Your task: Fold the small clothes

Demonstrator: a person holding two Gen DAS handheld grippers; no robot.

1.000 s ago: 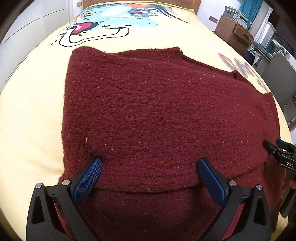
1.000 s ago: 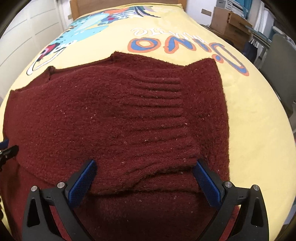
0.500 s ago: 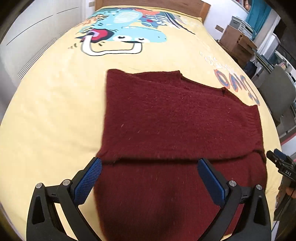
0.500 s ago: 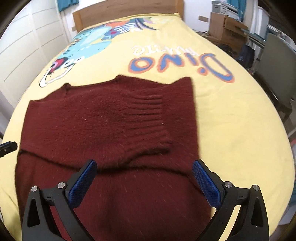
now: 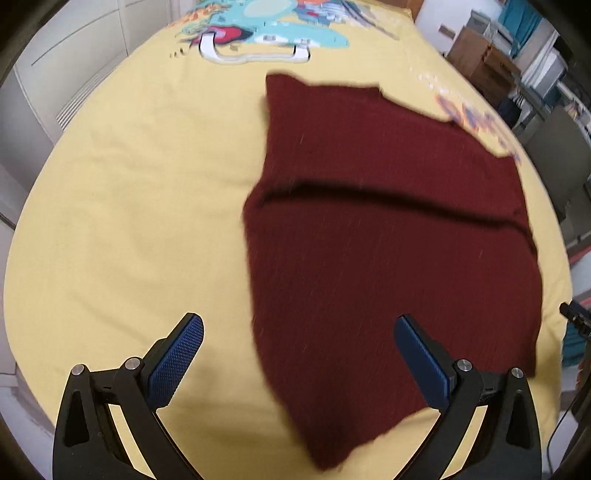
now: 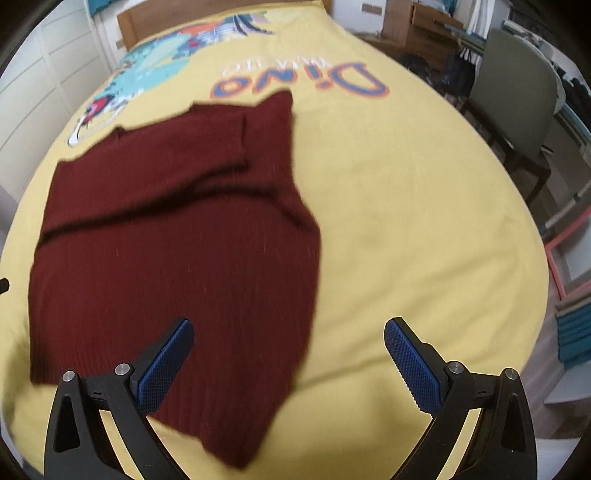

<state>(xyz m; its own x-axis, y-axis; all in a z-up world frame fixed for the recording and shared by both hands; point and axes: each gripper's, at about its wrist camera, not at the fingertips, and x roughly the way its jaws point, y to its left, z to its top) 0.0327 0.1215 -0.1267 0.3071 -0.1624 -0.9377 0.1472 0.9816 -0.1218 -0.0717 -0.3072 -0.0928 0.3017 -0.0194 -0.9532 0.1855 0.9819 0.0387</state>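
A dark red knitted sweater (image 5: 391, 229) lies flat on the yellow bedspread (image 5: 140, 206), with a folded layer across its far half; it also shows in the right wrist view (image 6: 177, 236). My left gripper (image 5: 299, 350) is open and empty, raised above the sweater's near left edge. My right gripper (image 6: 288, 354) is open and empty, raised above the sweater's near right edge. The right gripper's tip (image 5: 574, 317) shows at the right border of the left wrist view.
The bedspread carries a dinosaur print (image 5: 266, 33) and "Dino" lettering (image 6: 295, 81). A grey chair (image 6: 517, 88) and wooden drawers (image 6: 417, 22) stand to the right of the bed. White cupboards (image 5: 66, 74) line the left side.
Both grippers have pulled back and up from the sweater, staying open. The whole sweater now shows farther away, and the view is blurred by motion.
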